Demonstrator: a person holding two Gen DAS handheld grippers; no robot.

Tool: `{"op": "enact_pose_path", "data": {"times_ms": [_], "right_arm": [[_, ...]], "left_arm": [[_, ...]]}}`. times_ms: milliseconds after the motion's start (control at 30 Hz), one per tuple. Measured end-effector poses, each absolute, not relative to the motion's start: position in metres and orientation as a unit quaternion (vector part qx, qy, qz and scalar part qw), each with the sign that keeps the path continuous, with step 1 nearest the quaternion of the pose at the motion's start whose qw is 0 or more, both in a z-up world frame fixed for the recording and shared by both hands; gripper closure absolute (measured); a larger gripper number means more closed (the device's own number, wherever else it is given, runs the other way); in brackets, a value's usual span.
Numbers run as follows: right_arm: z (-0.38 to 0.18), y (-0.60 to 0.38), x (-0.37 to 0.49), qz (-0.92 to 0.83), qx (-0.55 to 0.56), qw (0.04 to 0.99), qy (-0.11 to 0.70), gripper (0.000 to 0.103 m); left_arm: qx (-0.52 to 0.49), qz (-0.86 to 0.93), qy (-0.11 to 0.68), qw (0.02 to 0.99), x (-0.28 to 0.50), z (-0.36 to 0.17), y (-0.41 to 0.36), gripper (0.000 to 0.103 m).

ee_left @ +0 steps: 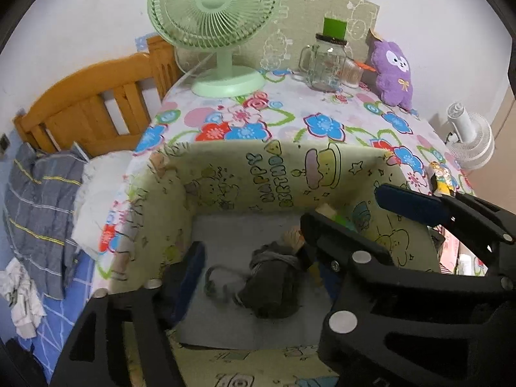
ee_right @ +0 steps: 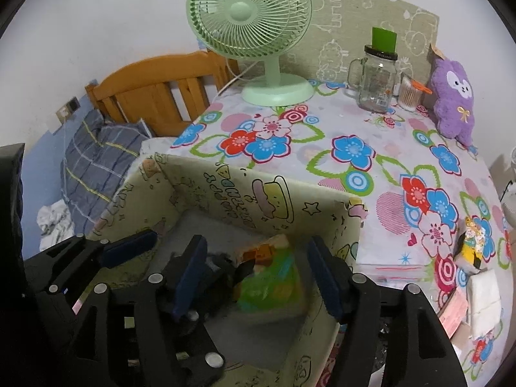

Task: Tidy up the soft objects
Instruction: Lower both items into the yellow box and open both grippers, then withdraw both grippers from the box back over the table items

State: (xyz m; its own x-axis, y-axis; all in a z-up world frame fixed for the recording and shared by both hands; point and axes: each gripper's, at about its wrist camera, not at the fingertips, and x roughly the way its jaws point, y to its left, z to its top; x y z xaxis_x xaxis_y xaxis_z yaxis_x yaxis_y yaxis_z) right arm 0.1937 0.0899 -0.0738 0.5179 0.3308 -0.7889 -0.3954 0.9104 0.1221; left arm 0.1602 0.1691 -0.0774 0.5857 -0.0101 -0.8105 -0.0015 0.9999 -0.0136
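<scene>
Between the pads of the left tongs, on the grey floor of the storage box, lies a dark grey soft bundle with a loop of cord trailing from it; the pads stand well apart and do not press on it. Just beyond the right tongs, whose pads are also apart and grip nothing, a green and orange soft object sits blurred against the box's far wall, so its exact shape is unclear. Further out past both tongs, the flowered worktop carries a green fan, a glass jar and a purple plush, well apart from the box
</scene>
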Motion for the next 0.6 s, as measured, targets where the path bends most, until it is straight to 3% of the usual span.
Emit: {"op": "enact_pose_path", "data": {"times_ms": [100, 300, 400, 600], "right_arm": [[-0.069, 0.086, 0.189, 0.205, -0.033, 0.873, 0.441, 0.025], [-0.058, 0.077, 0.177, 0.209, -0.025, 0.877, 0.432, 0.023], [-0.051, 0.07, 0.171, 0.199, -0.024, 0.882, 0.427, 0.014], [-0.036, 0.05, 0.158, 0.188, -0.011, 0.891, 0.413, 0.007]], "left_arm": [[0.008, 0.015, 0.441, 0.898, 0.153, -0.07, 0.166, 0.014], [0.005, 0.011, 0.43, 0.903, 0.143, -0.059, 0.16, 0.013], [0.008, 0.012, 0.422, 0.907, 0.137, -0.052, 0.152, 0.009], [0.006, 0.001, 0.399, 0.917, 0.125, -0.037, 0.137, 0.003]]}}
